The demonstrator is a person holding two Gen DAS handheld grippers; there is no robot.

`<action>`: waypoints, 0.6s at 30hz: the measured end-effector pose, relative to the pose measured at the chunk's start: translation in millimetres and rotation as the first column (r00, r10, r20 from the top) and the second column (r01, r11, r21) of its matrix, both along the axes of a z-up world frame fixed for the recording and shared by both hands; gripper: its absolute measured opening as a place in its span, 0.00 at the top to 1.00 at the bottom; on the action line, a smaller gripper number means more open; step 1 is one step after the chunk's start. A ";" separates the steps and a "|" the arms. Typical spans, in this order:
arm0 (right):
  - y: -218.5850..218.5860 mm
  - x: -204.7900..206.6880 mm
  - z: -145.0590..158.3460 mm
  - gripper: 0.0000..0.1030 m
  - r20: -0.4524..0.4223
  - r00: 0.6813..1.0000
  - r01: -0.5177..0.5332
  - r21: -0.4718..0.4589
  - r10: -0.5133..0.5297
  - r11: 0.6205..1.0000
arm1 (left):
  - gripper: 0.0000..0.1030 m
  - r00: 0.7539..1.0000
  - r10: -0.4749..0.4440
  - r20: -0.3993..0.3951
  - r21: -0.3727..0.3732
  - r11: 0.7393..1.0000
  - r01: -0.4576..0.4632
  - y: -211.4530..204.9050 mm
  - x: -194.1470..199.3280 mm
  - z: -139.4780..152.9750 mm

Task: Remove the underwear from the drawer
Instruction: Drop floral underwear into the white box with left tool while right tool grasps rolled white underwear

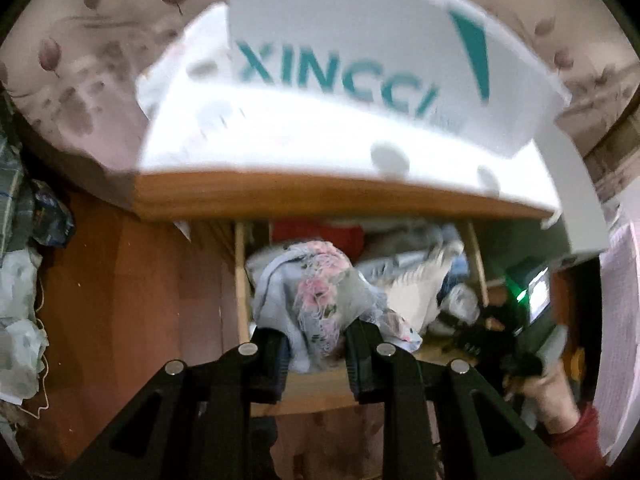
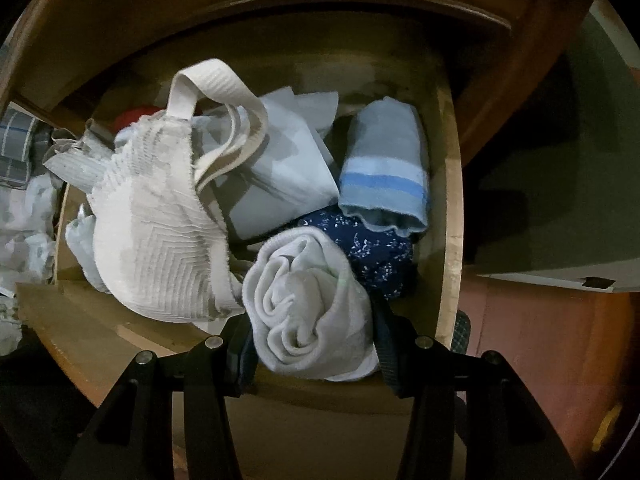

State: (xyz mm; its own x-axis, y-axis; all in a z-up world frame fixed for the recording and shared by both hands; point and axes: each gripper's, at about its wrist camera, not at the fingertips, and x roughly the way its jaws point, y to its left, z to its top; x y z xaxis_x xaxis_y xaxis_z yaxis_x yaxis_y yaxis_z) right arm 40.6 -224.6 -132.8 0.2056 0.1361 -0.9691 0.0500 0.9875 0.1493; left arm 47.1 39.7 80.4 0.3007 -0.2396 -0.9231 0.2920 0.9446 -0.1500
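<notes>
The open wooden drawer (image 2: 450, 200) is full of folded garments. My right gripper (image 2: 314, 344) is shut on a rolled white underwear piece (image 2: 308, 304) at the drawer's front right. Next to it lie a white ribbed bra (image 2: 160, 224), a light blue rolled piece with a blue stripe (image 2: 384, 172) and a dark blue printed piece (image 2: 376, 252). My left gripper (image 1: 316, 344) is shut on a pale blue and pink floral lace garment (image 1: 316, 292), held above the drawer's front edge (image 1: 316, 392). The right gripper also shows in the left wrist view (image 1: 532, 320), at the right.
A white box with teal letters (image 1: 360, 52) stands on the cabinet top (image 1: 320, 196) above the drawer. Bags and cloth pile up at the left (image 1: 20, 280). A grey-green panel (image 2: 560, 180) stands right of the drawer. Reddish floor (image 2: 540, 340) lies below.
</notes>
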 end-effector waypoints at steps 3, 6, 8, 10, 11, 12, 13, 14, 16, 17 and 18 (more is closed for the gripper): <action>-2.5 0.4 -4.0 0.55 -0.005 1.000 0.003 -0.018 -0.003 1.000 | 0.78 0.998 0.027 0.064 -0.010 1.000 -0.026 8.0 7.7 31.2; 0.4 -0.3 -7.7 0.55 -0.007 1.000 0.000 -0.038 0.000 0.999 | 0.78 0.993 0.046 0.113 -0.027 0.999 -0.043 14.0 19.0 60.4; 3.2 -0.8 -9.2 0.55 -0.007 1.000 -0.010 -0.056 0.010 0.998 | 0.78 0.988 0.051 0.149 -0.033 0.998 -0.047 15.5 27.8 80.8; 7.7 -1.0 -12.9 0.55 -0.009 1.000 -0.015 -0.068 0.015 0.998 | 0.78 0.983 0.052 0.177 -0.031 0.998 -0.048 15.8 36.4 97.9; 10.9 -1.2 -13.5 0.55 -0.009 1.000 -0.015 -0.071 0.015 0.997 | 0.78 0.981 0.051 0.189 -0.030 0.998 -0.046 13.4 41.7 104.8; 11.1 -1.7 -13.1 0.55 -0.010 1.000 -0.015 -0.071 0.014 0.997 | 0.78 0.977 0.055 0.208 -0.035 0.998 -0.049 11.8 46.6 113.5; 12.1 -2.5 -13.1 0.55 -0.012 1.000 -0.013 -0.071 0.012 0.997 | 0.78 0.973 0.055 0.226 -0.041 0.998 -0.047 9.6 53.0 121.9; 14.2 -3.6 -13.1 0.55 -0.014 1.000 -0.010 -0.069 0.010 0.998 | 0.78 0.970 0.053 0.237 -0.044 0.998 -0.044 8.6 58.5 129.1; 14.0 -4.2 -12.0 0.55 -0.016 1.000 -0.008 -0.068 0.007 0.998 | 0.78 0.964 0.060 0.260 -0.057 0.997 -0.046 3.0 73.0 144.3; 13.6 -3.8 -12.5 0.55 -0.018 1.000 -0.008 -0.067 0.006 0.998 | 0.78 0.963 0.053 0.265 -0.061 0.997 -0.039 -0.5 79.4 149.5; 14.0 -3.0 -14.1 0.55 -0.020 1.000 -0.008 -0.068 0.007 0.998 | 0.78 0.961 0.052 0.271 -0.067 0.997 -0.035 -4.5 87.0 154.6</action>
State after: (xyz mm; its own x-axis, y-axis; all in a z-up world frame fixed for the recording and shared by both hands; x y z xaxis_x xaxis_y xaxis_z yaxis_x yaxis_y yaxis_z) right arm 37.7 -210.6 -146.8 0.1856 0.0715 -0.9800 0.0450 0.9957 0.0812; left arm 134.1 35.2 234.9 0.5502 -0.2738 -0.7888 0.2886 0.9489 -0.1281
